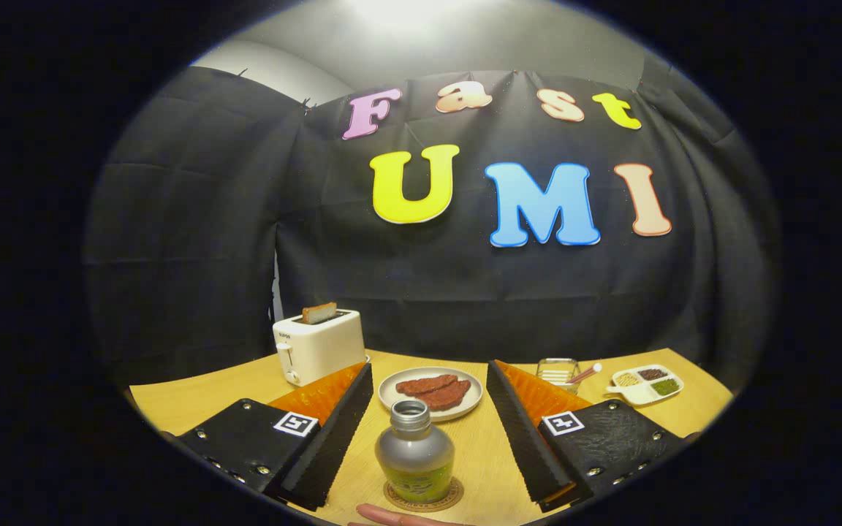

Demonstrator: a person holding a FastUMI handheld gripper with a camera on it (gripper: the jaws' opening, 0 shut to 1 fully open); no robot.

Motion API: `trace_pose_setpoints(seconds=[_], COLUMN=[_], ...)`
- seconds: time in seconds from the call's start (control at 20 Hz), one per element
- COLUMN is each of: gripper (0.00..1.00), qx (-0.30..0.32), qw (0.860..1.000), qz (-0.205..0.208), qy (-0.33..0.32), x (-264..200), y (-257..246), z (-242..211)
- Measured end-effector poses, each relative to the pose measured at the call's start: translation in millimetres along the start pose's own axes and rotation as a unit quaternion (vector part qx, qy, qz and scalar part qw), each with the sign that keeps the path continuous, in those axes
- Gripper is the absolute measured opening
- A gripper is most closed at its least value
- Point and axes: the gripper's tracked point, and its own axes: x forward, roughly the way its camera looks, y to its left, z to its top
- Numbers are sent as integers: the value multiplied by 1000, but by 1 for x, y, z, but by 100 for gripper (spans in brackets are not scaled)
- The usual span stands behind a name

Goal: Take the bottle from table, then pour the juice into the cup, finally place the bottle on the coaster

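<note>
The wooden table (194,402) carries a white toaster (319,347) far left holding toast. The gripper (428,391) is spread wide (touching nothing); between its fingers the uncapped bottle (415,456) stands on the coaster (450,499). Beyond, a plate (392,383) holds meat slices, right a divided dish (644,383) of grains.

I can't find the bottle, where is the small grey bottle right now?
In the gripper view, the small grey bottle stands upright on the round coaster, between the open gripper's fingers, with the white plate just beyond.
</note>
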Motion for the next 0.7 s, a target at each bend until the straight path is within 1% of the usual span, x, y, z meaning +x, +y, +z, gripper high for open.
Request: trace_pose_setpoints(seconds=[0.25, 0.35, 0.45, 0.6, 0.7], gripper=[96, 96, 96, 96, 96], qx=[0, 10, 1, -12, -13], qw=[999, 998, 996, 994, 993], qz=[-51, -59, -85, -110, -113], qy=[-10, -23, -16, -13, -10], x=[-35, -47, -62, -71, -72], y=[-42, -55, -83, -107, -113], z=[63, 87, 97, 109, 112])
